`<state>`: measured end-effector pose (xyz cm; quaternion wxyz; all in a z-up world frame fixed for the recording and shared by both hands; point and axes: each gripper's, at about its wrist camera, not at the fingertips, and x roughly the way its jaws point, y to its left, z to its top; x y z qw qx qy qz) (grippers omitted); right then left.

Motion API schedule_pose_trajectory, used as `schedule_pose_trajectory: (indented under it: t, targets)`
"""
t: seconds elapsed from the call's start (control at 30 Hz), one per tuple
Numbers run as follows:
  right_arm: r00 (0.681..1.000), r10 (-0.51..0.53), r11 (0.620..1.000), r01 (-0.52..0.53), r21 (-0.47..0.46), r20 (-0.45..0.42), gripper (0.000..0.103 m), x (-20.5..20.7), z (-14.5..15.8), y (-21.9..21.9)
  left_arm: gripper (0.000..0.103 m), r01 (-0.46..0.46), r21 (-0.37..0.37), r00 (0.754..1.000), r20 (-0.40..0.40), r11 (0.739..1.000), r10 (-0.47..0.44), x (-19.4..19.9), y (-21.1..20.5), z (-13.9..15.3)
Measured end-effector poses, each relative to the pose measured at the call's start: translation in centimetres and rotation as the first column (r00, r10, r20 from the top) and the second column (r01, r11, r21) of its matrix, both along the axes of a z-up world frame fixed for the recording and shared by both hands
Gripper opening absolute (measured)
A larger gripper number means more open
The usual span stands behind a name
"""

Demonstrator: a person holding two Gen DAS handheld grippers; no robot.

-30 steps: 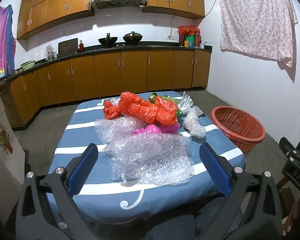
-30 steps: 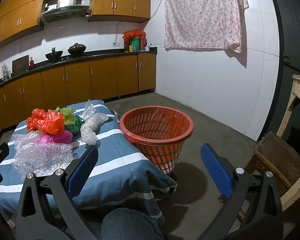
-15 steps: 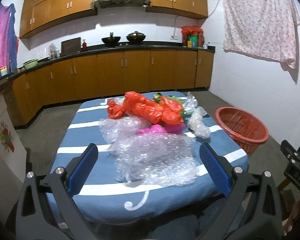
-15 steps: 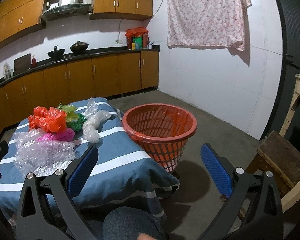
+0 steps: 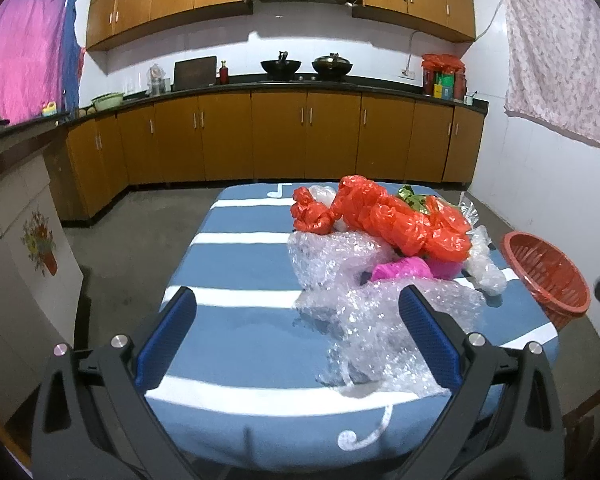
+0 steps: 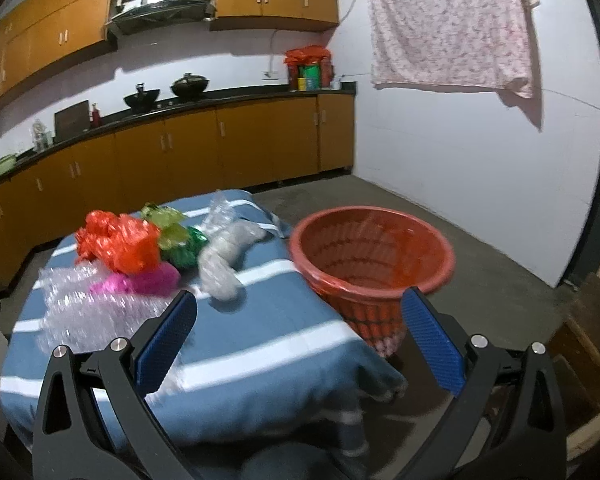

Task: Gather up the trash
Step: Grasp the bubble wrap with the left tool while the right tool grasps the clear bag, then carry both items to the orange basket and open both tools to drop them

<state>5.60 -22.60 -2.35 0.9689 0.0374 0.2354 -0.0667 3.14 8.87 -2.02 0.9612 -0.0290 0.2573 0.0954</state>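
Both grippers are spread wide and hold nothing. Left gripper (image 5: 298,340) hovers over the near edge of the table, whose cover is a blue cloth with white stripes (image 5: 240,272); its right finger (image 5: 428,340) stands in front of a crumpled sheet of clear bubble wrap (image 5: 384,320), though contact cannot be judged. Right gripper (image 6: 300,342) hangs above the table's near right corner, with the bubble wrap (image 6: 84,304) to its left and the basket to its right.

Trash lies heaped on the right half of the table. Beyond the bubble wrap sits a pink plastic bag (image 5: 404,270), and on top of that a large orange-red plastic bag (image 5: 392,220) bunched into a long lump. Green wrapping (image 6: 176,238) peeks out on the far side of the orange-red bag. A twisted clear plastic bag (image 6: 224,260) lies at the right edge of the heap, nearest the basket.

An orange-red slatted plastic basket (image 6: 432,248) stands on the concrete floor just beside the table's right side, upright.
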Motion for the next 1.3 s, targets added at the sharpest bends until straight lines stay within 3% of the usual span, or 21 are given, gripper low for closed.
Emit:
schedule_pose_trajectory:
  t: [0.17, 0.3, 0.43, 0.73, 0.83, 0.9, 1.0, 1.13, 1.3]
  targets:
    - [0.995, 0.083, 0.997, -0.083, -0.006, -0.054, 0.081, 5.2, -0.7, 2.0, 0.099, 0.005, -0.041, 1.000, -0.004, 0.999, -0.005, 3.5, 1.4, 0.0]
    - [0.985, 0.124, 0.992, -0.120, 0.038, -0.120, 0.075, 8.7, -2.1, 2.6, 0.099, 0.002, -0.085, 0.999, -0.035, 0.996, -0.005, 7.8, 2.9, -0.5]
    - [0.973, 0.149, 0.989, -0.143, 0.049, -0.178, 0.074, 11.6, -3.8, 3.6, 0.096, 0.052, -0.103, 0.994, -0.091, 0.993, -0.061, 11.6, 3.1, -2.0]
    - [0.944, 0.172, 0.985, -0.158, 0.072, -0.281, 0.067, 16.0, -6.9, 4.4, 0.071, 0.160, -0.118, 0.955, -0.233, 0.980, -0.184, 16.3, 2.4, -6.2]
    - [0.935, 0.175, 0.984, -0.160, 0.073, -0.309, 0.054, 16.6, -7.6, 4.4, 0.055, 0.178, -0.140, 0.944, -0.254, 0.974, -0.209, 17.1, 2.6, -7.0]
    - [0.932, 0.185, 0.983, -0.170, 0.073, -0.312, 0.044, 16.7, -7.8, 4.4, 0.035, 0.195, -0.165, 0.937, -0.259, 0.967, -0.233, 17.3, 2.6, -7.3]
    - [0.932, 0.194, 0.981, -0.183, 0.065, -0.305, 0.031, 16.3, -7.6, 4.7, 0.021, 0.214, -0.180, 0.936, -0.243, 0.960, -0.254, 17.1, 2.6, -7.1]
    - [0.930, 0.217, 0.976, -0.206, 0.070, -0.296, 0.020, 15.8, -7.3, 4.7, 0.013, 0.229, -0.170, 0.941, -0.214, 0.958, -0.263, 15.9, 2.6, -6.4]
    - [0.935, 0.242, 0.970, -0.236, 0.054, -0.258, 0.019, 14.1, -6.0, 4.7, 0.010, 0.222, -0.152, 0.953, -0.177, 0.963, -0.248, 13.5, 3.4, -4.9]
